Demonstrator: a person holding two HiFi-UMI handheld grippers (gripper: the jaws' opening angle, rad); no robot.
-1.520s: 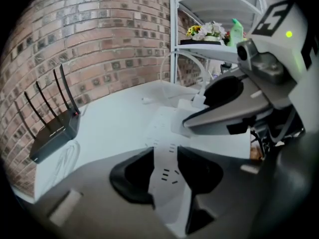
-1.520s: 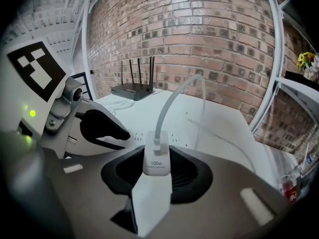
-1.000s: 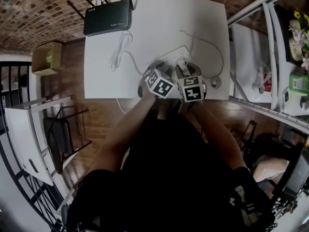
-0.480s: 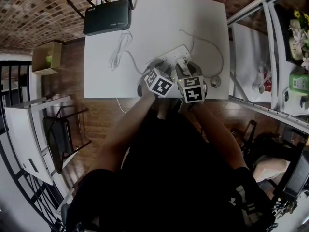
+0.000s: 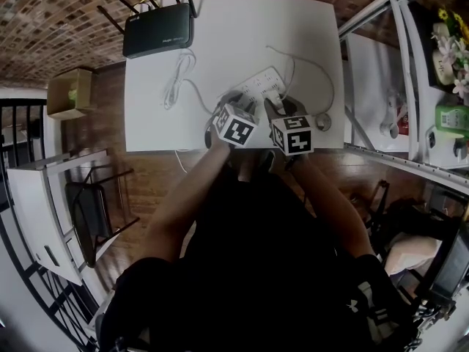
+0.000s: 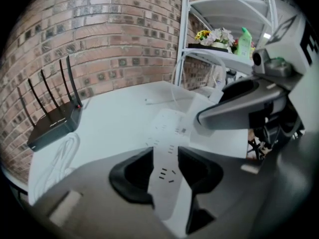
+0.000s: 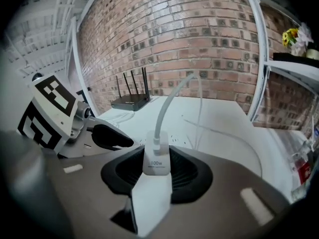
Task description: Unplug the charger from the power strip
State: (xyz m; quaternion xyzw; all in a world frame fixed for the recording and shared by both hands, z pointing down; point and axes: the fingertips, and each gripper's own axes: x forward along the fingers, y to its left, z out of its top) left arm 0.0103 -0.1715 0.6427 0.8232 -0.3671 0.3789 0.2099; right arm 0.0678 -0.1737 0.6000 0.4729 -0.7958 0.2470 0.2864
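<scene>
A white power strip (image 5: 260,81) lies on the white table (image 5: 220,28). My left gripper (image 6: 166,166) is shut on the strip's (image 6: 167,151) near end, one jaw against each long side. My right gripper (image 7: 156,171) is shut on the white charger (image 7: 156,159), and the charger's white cable (image 7: 172,98) rises from its top and loops off to the right. In the head view both marker cubes sit side by side just in front of the strip, the left gripper (image 5: 245,103) beside the right gripper (image 5: 277,105). I cannot tell whether the charger's prongs sit in the strip.
A black router (image 5: 157,31) with antennas stands at the table's far left, with a coiled white cable (image 5: 176,79) in front of it. A small round object (image 5: 322,122) lies near the right front corner. A white shelf unit (image 5: 388,86) stands to the right, a cardboard box (image 5: 69,88) on the floor at left.
The right gripper has rolled slightly on the charger. Both grippers otherwise stay where they were at the power strip.
</scene>
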